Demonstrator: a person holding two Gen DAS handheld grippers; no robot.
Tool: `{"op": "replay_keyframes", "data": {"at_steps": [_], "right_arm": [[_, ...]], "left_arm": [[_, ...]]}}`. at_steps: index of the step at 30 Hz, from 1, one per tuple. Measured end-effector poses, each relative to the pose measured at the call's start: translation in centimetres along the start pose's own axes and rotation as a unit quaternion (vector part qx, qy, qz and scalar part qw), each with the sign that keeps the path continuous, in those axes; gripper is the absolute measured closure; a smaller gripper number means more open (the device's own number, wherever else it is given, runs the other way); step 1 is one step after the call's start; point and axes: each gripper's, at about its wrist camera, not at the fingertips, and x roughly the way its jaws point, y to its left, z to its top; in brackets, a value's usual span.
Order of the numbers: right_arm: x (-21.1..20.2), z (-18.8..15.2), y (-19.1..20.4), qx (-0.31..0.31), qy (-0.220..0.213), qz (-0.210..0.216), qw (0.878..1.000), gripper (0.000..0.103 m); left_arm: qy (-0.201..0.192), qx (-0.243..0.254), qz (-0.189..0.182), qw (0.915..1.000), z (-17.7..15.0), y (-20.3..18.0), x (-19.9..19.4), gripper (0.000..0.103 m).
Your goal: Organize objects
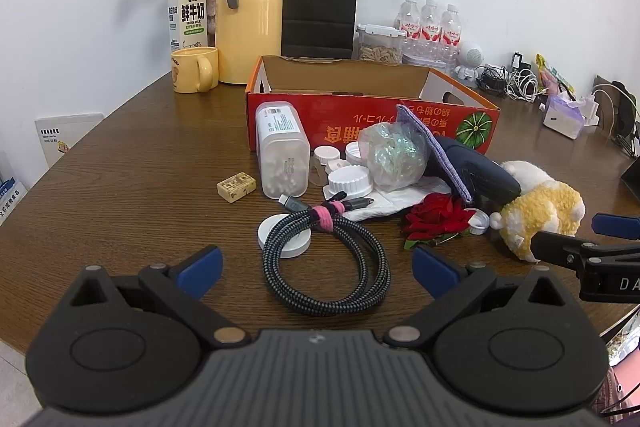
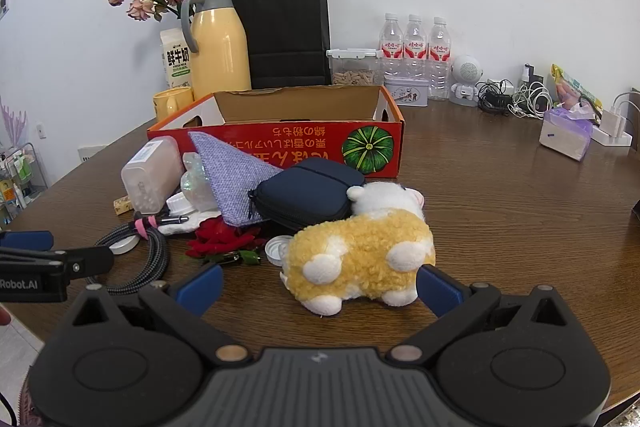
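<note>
- Red-orange cardboard box [image 1: 360, 115] with the pumpkin print is the landmark: open top, and the part of its inside that shows looks empty. My read: sorting has barely begun.
- Everything to sort sits in a pile just in front of the box on the brown wooden table [image 1: 140, 167]: frosted plastic jar of white beads [image 1: 283, 151], white screw caps [image 1: 350, 181], crinkled clear plastic bag [image 1: 394, 155], lilac woven pouch [image 2: 236, 175], navy zip case [image 2: 308, 193], red fabric rose [image 2: 224, 237], yellow-and-white plush toy [image 2: 360, 259].
- Further out from the box: black-grey braided cable coil [image 1: 328, 259] with pink tie, lying partly over a white round disc [image 1: 280, 233]; small tan printed eraser block [image 1: 236, 186] to the pile's left.
- Left gripper [image 1: 318, 271]: jaws fully spread, nothing held, coil lies ahead between the blue pads.
- Right gripper [image 2: 318, 287]: jaws fully spread, nothing gripped; plush sits between the pads, right pad just beside its rear, contact unclear.
- Hidden: box floor near its front wall; whatever lies under the pouch and bag; white cloth or tissue under the caps is hard to identify.
</note>
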Motion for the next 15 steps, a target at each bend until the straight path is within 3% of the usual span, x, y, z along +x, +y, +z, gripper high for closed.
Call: {"op": "replay_keyframes", "data": {"at_steps": [15], "right_arm": [[-0.12, -0.03, 0.12, -0.001, -0.001, -0.001, 1.000, 0.000]], "left_arm": [[-0.001, 0.001, 0.000, 1.0000, 0.13, 0.12, -0.02, 0.000]]}}
